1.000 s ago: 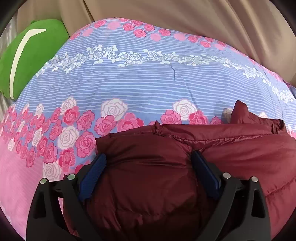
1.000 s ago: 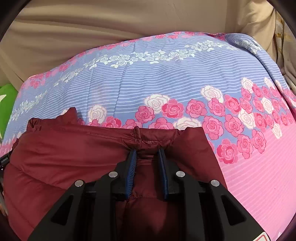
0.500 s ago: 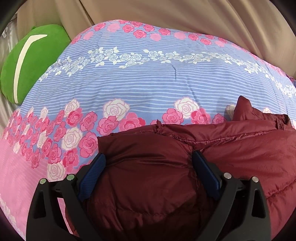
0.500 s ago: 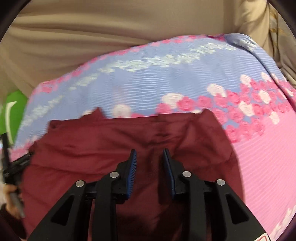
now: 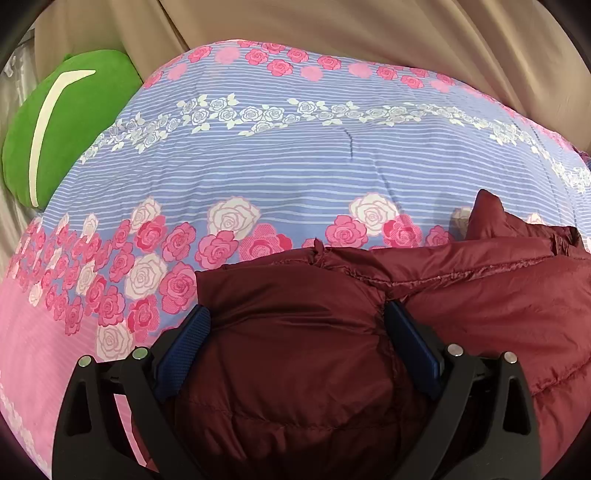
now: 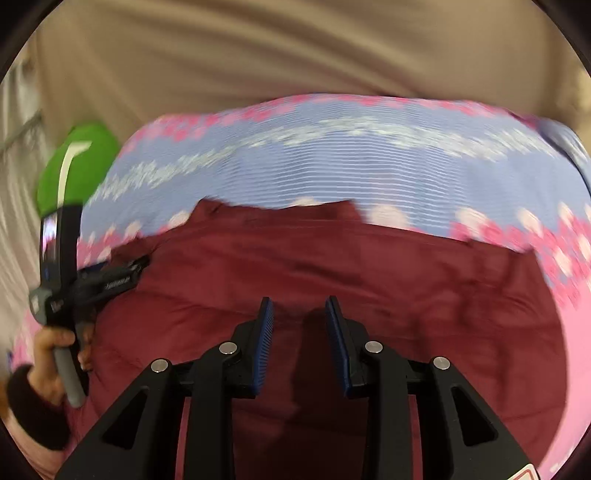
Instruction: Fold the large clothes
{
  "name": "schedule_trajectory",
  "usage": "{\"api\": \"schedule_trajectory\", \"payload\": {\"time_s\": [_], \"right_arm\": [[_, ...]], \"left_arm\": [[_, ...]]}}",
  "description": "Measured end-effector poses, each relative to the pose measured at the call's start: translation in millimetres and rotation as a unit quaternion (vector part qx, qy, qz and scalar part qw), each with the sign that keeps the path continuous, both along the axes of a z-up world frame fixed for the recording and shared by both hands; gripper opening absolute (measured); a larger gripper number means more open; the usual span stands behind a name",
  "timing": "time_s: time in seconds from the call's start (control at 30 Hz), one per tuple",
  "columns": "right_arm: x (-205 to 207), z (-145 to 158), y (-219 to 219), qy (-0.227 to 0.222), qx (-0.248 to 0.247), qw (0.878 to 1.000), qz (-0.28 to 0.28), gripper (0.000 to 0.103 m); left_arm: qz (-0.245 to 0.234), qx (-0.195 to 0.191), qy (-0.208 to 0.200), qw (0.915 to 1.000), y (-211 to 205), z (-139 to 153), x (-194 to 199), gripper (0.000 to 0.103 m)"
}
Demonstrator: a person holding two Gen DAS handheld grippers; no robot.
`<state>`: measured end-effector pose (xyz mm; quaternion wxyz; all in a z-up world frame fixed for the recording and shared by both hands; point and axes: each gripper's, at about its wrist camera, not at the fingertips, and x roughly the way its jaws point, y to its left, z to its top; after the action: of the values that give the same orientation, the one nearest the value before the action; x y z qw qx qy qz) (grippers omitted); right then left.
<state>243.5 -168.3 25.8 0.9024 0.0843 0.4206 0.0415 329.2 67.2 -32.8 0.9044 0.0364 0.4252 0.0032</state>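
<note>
A dark red puffer jacket point(image 5: 461, 314) lies on a flowered bedspread point(image 5: 277, 166). My left gripper point(image 5: 295, 325) stands wide open, its blue pads on either side of a puffy left part of the jacket. In the right wrist view the jacket point(image 6: 369, 280) spreads wide below my right gripper point(image 6: 300, 314), which is open and empty, raised above the cloth. The left gripper's body point(image 6: 92, 284) and the hand holding it show at the left of that view, low on the jacket's left edge.
A green cushion point(image 5: 62, 125) lies at the bed's far left; it also shows in the right wrist view point(image 6: 74, 166). Beige curtain folds point(image 5: 369, 33) hang behind the bed. The bedspread has a plain pink band point(image 5: 37, 350) at its near side.
My right gripper has let go of the jacket's edge, opened and pulled back and up; its view is blurred by motion. The left gripper has hardly moved.
</note>
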Motion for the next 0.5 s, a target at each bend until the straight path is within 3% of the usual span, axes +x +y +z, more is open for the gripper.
{"api": "schedule_trajectory", "payload": {"time_s": [0.13, 0.23, 0.33, 0.4, 0.5], "right_arm": [[17, -30, 27, 0.036, -0.034, 0.999, 0.021, 0.03], [13, -23, 27, 0.041, -0.035, 0.998, 0.011, 0.031], [11, -7, 25, 0.032, 0.013, 0.999, 0.016, 0.031], [15, 2, 33, 0.022, 0.01, 1.0, 0.018, 0.031], [39, -9, 44, 0.043, 0.009, 0.999, 0.029, 0.031]], "left_arm": [[0.005, -0.006, 0.001, 1.0, 3, 0, -1, 0.094], [0.004, -0.011, 0.0, 0.9999, 6, 1, -2, 0.094], [0.007, -0.004, -0.005, 0.9999, 5, 3, -4, 0.094], [0.014, 0.006, -0.016, 0.9998, 3, 8, -10, 0.092], [0.021, 0.009, -0.035, 0.9991, 1, 24, -29, 0.092]]}}
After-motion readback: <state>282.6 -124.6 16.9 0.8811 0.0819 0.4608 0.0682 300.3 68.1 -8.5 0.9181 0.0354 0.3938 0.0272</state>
